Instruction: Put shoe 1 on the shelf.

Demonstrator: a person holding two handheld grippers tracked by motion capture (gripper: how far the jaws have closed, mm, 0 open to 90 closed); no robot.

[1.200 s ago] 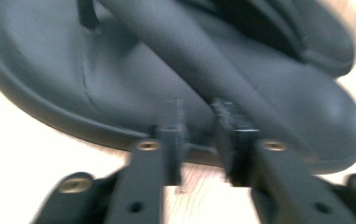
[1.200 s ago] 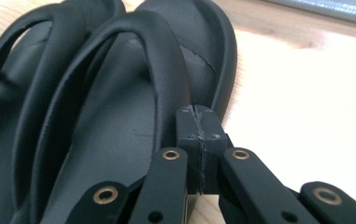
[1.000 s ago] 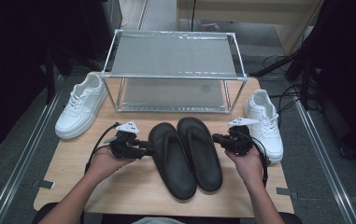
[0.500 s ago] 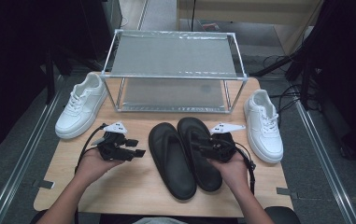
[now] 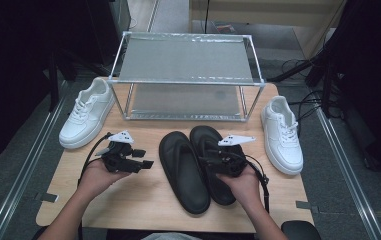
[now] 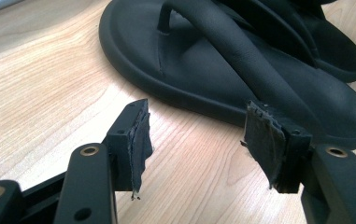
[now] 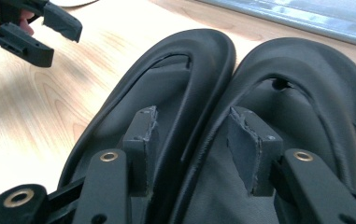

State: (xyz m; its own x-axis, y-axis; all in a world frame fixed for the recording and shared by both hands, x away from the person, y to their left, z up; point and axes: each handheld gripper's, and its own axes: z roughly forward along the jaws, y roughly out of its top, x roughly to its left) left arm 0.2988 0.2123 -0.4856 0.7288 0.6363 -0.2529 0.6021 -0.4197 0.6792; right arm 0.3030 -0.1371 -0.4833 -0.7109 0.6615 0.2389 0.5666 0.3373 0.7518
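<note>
I see two black flip-flops side by side at the middle of the worktop [image 5: 143, 200], the left flip-flop [image 5: 183, 172] and the right flip-flop [image 5: 213, 150] touching along their inner edges; I can read no brand or writing on them. My right gripper [image 5: 217, 161] hangs released over the right flip-flop, its jaws straddling the seam between the soles. My left gripper [image 5: 145, 164] is released too, over bare wood just beside the left flip-flop. A white sneaker [image 5: 85, 120] and another white sneaker [image 5: 282, 134] flank a wire shelf rack [image 5: 185, 80].
</note>
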